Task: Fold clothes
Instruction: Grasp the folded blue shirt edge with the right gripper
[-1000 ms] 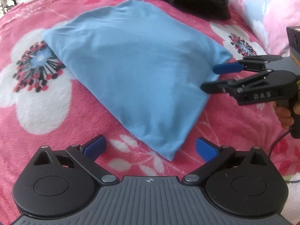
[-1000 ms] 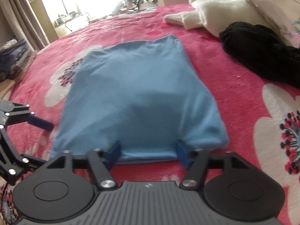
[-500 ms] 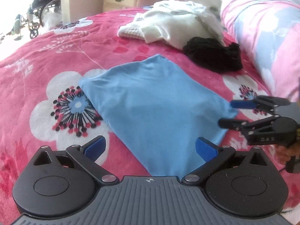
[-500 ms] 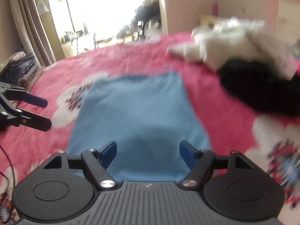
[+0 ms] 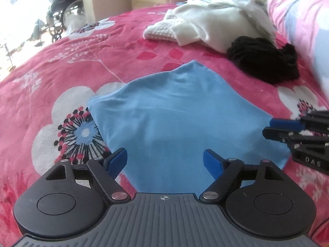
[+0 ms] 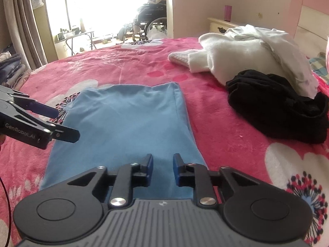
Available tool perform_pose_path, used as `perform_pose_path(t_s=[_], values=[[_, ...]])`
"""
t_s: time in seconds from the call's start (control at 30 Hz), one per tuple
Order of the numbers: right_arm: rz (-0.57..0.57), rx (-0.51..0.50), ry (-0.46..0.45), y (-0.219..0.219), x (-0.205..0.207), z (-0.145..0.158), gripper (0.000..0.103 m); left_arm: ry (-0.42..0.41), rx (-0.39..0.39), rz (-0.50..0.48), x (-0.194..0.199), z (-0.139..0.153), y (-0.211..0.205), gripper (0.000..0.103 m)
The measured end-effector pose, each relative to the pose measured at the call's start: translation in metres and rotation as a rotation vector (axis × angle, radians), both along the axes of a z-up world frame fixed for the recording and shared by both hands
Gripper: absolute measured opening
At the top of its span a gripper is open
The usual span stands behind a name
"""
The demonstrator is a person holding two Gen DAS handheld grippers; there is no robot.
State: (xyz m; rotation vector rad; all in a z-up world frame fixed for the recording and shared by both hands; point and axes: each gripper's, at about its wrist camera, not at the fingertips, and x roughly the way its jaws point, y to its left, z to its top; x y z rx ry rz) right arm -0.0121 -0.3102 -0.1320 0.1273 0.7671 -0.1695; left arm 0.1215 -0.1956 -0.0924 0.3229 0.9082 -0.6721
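Smooth, flat blue cloth on fuzzy pink floral blanket

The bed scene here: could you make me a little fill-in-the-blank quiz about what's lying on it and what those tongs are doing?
1. The folded cloth lying flat on the blanket is coloured ____.
2. The black garment lies against a heap of clothes coloured ____.
3. The left tongs stand wide open; the right tongs are narrower and grip ____.
4. The blanket's big flowers have petals coloured ____.

Missing words: blue; white; nothing; white
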Motion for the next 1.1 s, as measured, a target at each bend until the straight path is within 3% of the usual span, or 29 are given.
perform_pose_path(t_s=[0.17, 0.2, 0.37, 0.6, 0.77, 0.93, 0.97, 1.1], values=[[-0.024, 0.012, 0.101, -0.011, 0.011, -0.025, 0.009, 0.061, 0.090, 0.073, 0.009, -0.019, -0.008, 0.066], [-0.021, 0.005, 0.089, -0.010, 0.013, -0.019, 0.007, 0.079, 0.110, 0.091, 0.011, -0.023, -0.009, 0.065], [0.021, -0.015, 0.019, -0.005, 0.028, 0.007, 0.006, 0.083, 0.140, 0.111, 0.009, -0.029, -0.007, 0.071], [0.017, -0.030, 0.130, -0.017, 0.056, -0.026, 0.004, 0.092, 0.157, 0.139, 0.011, -0.033, -0.005, 0.082], [0.012, 0.012, 0.055, -0.022, 0.073, -0.004, 0.005, 0.094, 0.159, 0.157, 0.012, -0.034, -0.004, 0.084], [0.022, 0.012, 0.109, -0.026, 0.105, -0.025, 0.005, 0.085, 0.166, 0.157, 0.011, -0.036, -0.006, 0.085], [0.023, 0.009, 0.122, -0.027, 0.110, -0.030, 0.001, 0.087, 0.166, 0.158, 0.011, -0.036, -0.006, 0.086], [0.015, 0.015, 0.110, -0.030, 0.116, -0.024, 0.002, 0.092, 0.169, 0.167, 0.012, -0.036, -0.006, 0.086]])
